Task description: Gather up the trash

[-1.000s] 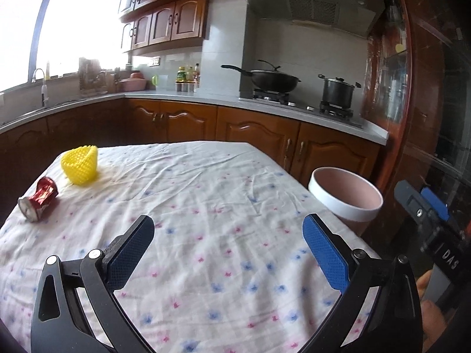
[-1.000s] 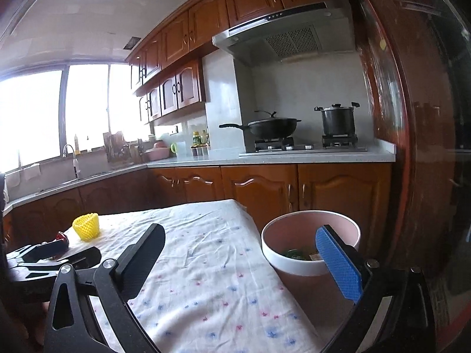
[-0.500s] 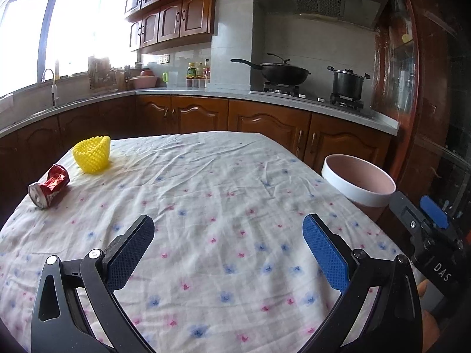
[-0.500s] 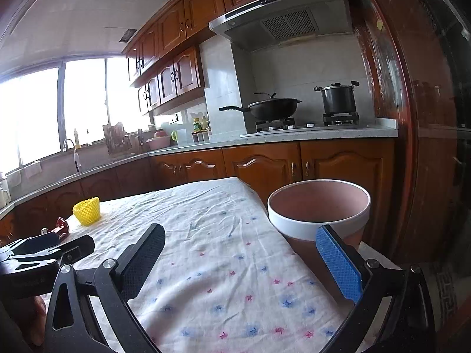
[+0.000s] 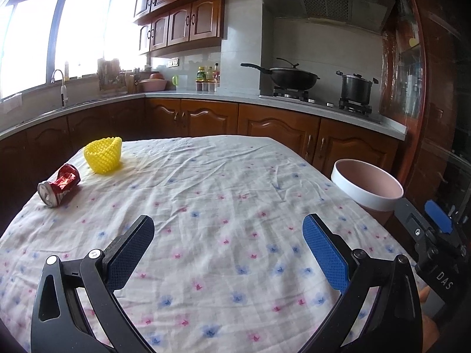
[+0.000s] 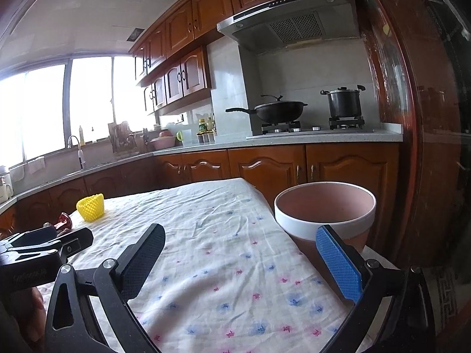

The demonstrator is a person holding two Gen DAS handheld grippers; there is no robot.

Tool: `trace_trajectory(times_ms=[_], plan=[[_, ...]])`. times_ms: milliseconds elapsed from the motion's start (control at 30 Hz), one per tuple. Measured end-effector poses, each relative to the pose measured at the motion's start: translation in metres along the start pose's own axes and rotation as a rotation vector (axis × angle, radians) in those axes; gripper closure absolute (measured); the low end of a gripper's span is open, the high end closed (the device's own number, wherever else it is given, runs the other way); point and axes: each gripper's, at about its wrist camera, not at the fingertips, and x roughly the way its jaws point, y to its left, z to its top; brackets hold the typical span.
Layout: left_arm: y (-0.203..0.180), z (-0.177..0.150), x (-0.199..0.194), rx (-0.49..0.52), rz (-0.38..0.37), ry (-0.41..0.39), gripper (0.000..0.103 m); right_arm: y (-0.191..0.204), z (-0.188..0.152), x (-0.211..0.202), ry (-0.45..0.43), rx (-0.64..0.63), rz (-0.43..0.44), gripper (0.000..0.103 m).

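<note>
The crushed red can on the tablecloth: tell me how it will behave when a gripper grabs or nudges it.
The crushed red can lies on its side, so a nudge may roll it, though the dents probably make that uneven. It looks empty and thin-walled, so likely light and apt to crumple further when squeezed. Its glossy metal may slip between pads.

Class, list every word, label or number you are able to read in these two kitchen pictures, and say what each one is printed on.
"DAS" – white letters on the body of the right gripper, seen in the left wrist view.
Embossed lettering on the left gripper body, right wrist view: too faint to read.
Print on the crushed red can: crumpled, unreadable.
Labels on the counter bottles: too small.
</note>
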Motion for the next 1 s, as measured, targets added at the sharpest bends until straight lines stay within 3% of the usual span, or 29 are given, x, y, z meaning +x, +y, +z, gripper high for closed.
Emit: trace_trajectory(times_ms=[1000], plan=[[-0.0088,-0.0001,-0.0074,0.042,0.013,-0.029,0.0,0.0019,0.0012,-0.0005,-0.007,0.004,0.008,0.0]])
